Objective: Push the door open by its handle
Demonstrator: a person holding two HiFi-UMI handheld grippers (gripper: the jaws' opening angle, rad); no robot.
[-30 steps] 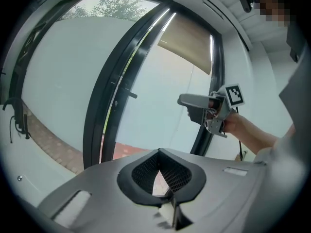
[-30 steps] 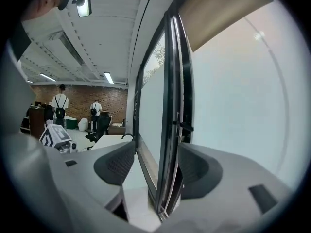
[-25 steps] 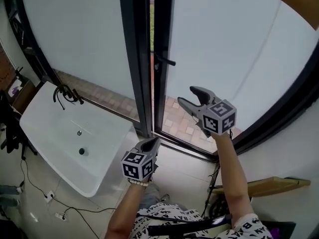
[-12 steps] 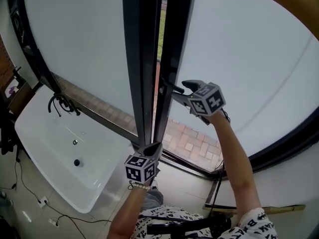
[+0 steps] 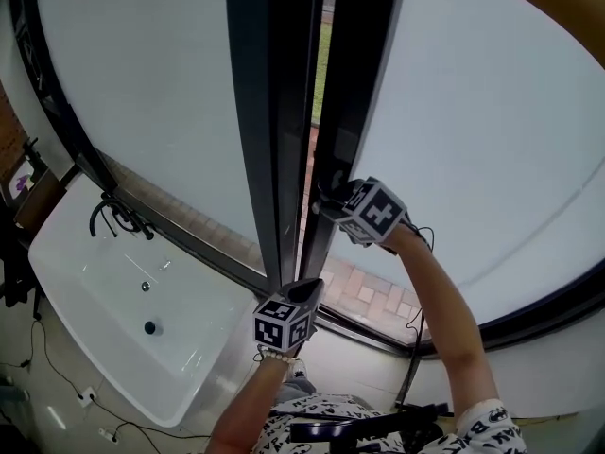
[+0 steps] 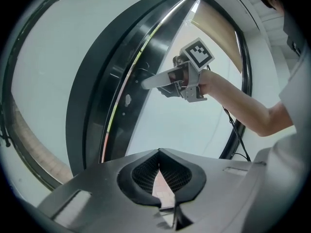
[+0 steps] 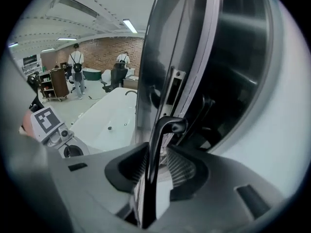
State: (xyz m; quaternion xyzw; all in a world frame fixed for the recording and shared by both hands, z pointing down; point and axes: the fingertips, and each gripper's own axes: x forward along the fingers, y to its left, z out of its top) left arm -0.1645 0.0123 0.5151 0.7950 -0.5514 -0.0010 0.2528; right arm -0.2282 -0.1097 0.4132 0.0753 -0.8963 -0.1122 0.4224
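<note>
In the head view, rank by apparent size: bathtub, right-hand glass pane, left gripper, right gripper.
1. Right-hand glass pane
2. Bathtub
3. Left gripper and right gripper (jaws closing, door handle between them): alike, so unranked.

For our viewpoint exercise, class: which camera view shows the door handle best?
The right gripper view: the door handle stands large and sharp between the right tool's closing jaws. In the head view the right tool hides most of it; the left gripper view shows only a small, distant bit by that tool.
</note>
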